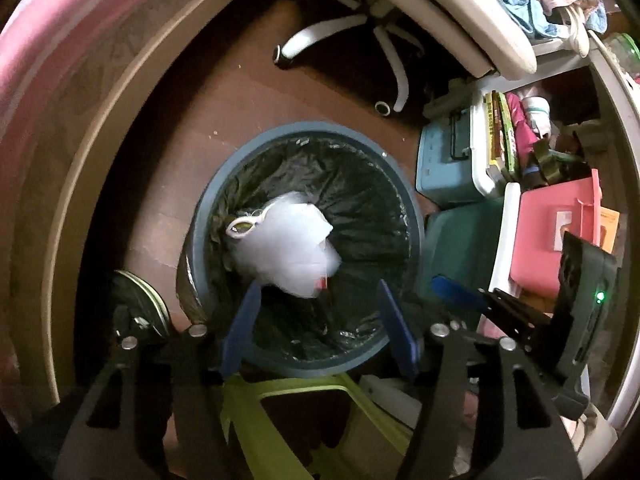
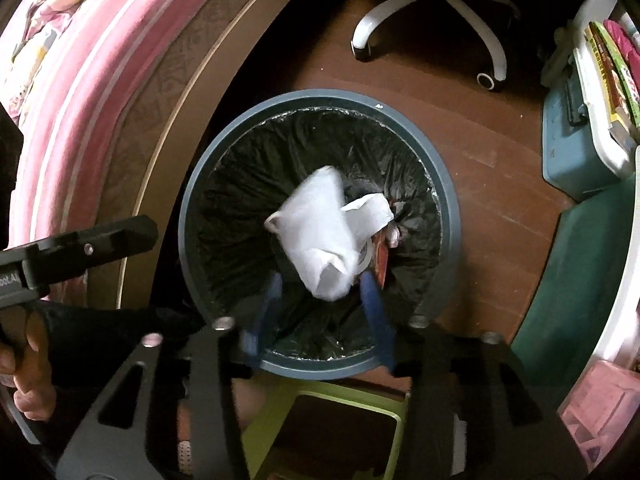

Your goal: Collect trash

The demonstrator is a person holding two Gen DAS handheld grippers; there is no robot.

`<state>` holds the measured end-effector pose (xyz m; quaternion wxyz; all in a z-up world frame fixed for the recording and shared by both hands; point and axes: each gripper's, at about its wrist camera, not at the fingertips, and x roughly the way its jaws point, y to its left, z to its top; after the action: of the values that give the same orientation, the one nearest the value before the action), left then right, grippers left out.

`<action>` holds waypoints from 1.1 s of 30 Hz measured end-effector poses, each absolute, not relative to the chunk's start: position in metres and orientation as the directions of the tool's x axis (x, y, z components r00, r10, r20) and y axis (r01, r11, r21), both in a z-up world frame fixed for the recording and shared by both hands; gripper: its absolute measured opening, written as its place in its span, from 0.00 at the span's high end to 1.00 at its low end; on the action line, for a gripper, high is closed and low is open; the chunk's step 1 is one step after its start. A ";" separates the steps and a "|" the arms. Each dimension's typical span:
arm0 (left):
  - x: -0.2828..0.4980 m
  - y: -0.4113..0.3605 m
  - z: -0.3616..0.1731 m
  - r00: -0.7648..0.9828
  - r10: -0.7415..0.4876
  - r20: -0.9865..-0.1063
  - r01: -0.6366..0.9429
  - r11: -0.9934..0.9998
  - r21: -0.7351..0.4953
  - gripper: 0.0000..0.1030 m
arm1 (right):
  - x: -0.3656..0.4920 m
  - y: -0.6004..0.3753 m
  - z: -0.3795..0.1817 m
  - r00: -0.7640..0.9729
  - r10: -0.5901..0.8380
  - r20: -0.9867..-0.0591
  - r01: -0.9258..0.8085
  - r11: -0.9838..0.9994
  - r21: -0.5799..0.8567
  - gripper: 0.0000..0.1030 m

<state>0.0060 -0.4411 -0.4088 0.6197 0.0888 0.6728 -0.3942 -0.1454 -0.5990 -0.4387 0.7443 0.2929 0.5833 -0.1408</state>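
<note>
Blue fingers of the left gripper and right gripper are standing released over the round grey bin with black liner, where a crumpled white plastic bag is dropping inside, apparently let go as trash.

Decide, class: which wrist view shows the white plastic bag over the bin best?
The right wrist view: the white plastic bag sits centred over the bin, its folds and handle loops distinct. The left wrist view shows the bag smaller and blurrier, off toward the bin's left side.
</note>
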 end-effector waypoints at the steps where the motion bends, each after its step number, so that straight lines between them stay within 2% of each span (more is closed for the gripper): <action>1: 0.006 -0.441 -0.405 -0.198 -0.372 -0.907 0.613 0.675 -0.410 0.33 | -0.145 -0.598 -0.434 0.288 0.121 -0.950 0.548 0.793 0.267 0.37; 4: 0.008 -0.438 -0.391 -0.118 -0.375 -0.920 0.634 0.685 -0.360 0.21 | -0.144 -0.594 -0.426 0.306 0.102 -0.947 0.537 0.802 0.260 0.26; 7: 0.012 -0.431 -0.374 -0.037 -0.384 -0.923 0.641 0.699 -0.317 0.15 | -0.140 -0.588 -0.406 0.347 0.069 -0.935 0.509 0.824 0.250 0.23; 12: 0.020 -0.407 -0.342 0.082 -0.422 -0.903 0.610 0.738 -0.289 0.14 | -0.133 -0.575 -0.373 0.422 0.039 -0.906 0.455 0.855 0.248 0.20; 15: 0.023 -0.388 -0.317 0.169 -0.470 -0.866 0.581 0.758 -0.298 0.12 | -0.126 -0.564 -0.348 0.475 0.033 -0.880 0.402 0.881 0.250 0.20; 22: 0.027 -0.323 -0.254 0.377 -0.493 -0.784 0.456 0.835 -0.306 0.12 | -0.112 -0.518 -0.272 0.619 0.051 -0.784 0.246 0.935 0.254 0.19; 27: 0.019 -0.276 -0.206 0.516 -0.437 -0.737 0.391 0.885 -0.252 0.11 | -0.106 -0.480 -0.229 0.688 0.096 -0.719 0.145 0.953 0.266 0.18; 33: 0.003 -0.206 -0.156 0.647 -0.346 -0.679 0.249 0.938 -0.240 0.06 | -0.100 -0.425 -0.172 0.755 0.168 -0.634 -0.005 0.968 0.250 0.15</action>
<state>0.0029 -0.2062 -0.1563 0.9054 -0.0626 0.3864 -0.1642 -0.1001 -0.4250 -0.1718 0.9293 0.1172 0.3470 0.0465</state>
